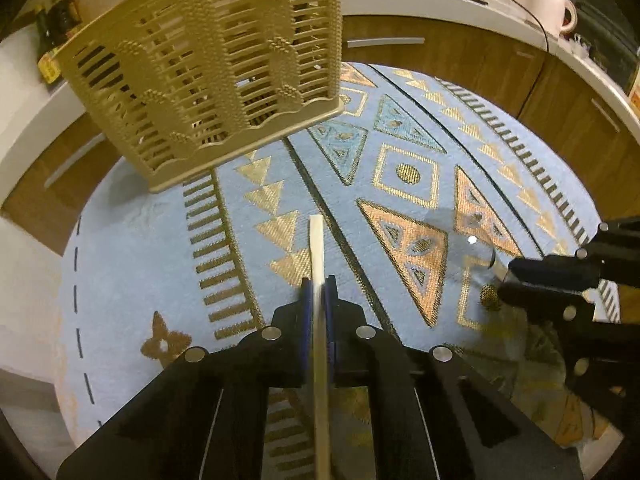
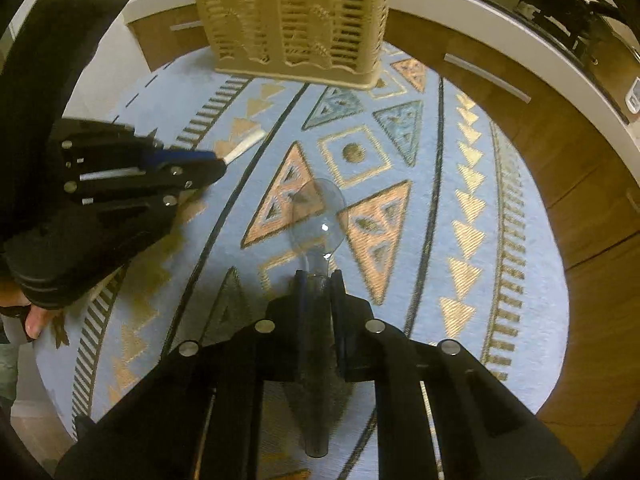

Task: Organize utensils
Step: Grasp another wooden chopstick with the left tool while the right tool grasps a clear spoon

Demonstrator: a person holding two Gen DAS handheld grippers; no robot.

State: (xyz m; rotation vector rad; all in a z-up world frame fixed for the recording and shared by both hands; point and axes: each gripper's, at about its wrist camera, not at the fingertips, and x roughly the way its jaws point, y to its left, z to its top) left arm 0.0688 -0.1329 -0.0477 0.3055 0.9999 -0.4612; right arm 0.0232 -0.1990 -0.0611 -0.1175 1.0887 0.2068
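Observation:
My left gripper [image 1: 319, 280] is shut on a flat white utensil [image 1: 317, 240], whose end sticks out ahead of the jaws over the blue cloth. In the right wrist view the same gripper [image 2: 218, 164] reaches in from the left, with the white utensil [image 2: 246, 144] poking out. My right gripper [image 2: 318, 280] is shut on the neck of a clear plastic spoon [image 2: 320, 216], with the bowl pointing forward. In the left wrist view the right gripper [image 1: 506, 280] and the clear spoon [image 1: 476, 248] show at the right edge. A tan slotted utensil basket [image 1: 208, 64] [image 2: 296, 16] stands upright at the far side.
A blue cloth with gold and orange triangles [image 1: 404, 176] covers the round table. Wooden cabinets with a white countertop [image 1: 420, 4] curve behind it. A mug [image 1: 556, 8] and bottles [image 1: 56, 28] stand on the counter. A person's hand [image 2: 36, 320] shows at the left.

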